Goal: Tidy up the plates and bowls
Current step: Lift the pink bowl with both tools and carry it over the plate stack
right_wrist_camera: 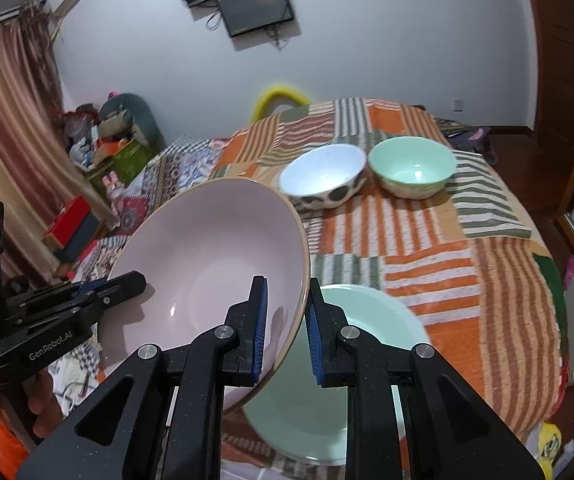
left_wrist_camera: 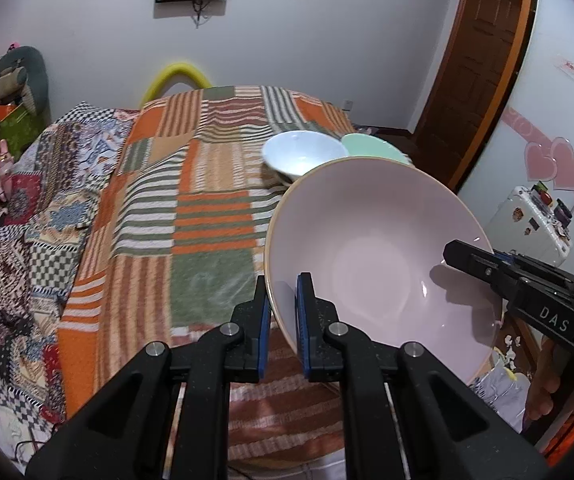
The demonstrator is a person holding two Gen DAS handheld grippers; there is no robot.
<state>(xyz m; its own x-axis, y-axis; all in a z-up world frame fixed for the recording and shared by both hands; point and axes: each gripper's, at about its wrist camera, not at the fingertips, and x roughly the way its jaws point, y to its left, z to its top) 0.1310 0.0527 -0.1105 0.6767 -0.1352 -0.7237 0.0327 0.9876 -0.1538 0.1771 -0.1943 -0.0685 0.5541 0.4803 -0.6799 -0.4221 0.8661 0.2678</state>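
Pink bowl (right_wrist_camera: 215, 264) clamped at opposite rims by left hand-held gripper (left_wrist_camera: 281, 320) and right hand-held gripper (right_wrist_camera: 285, 320), held tilted above bed (right_wrist_camera: 467, 264); green plate (right_wrist_camera: 327, 380) directly below, nearer right.

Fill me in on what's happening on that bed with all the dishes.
A person is holding a large pink bowl in the air with two handheld grippers, one on each side of its rim. The left gripper and the right gripper are both clamped on the rim, and the bowl is tilted. Below it on the striped blanket lies a pale green plate. Farther back, a white bowl and a green bowl sit side by side.
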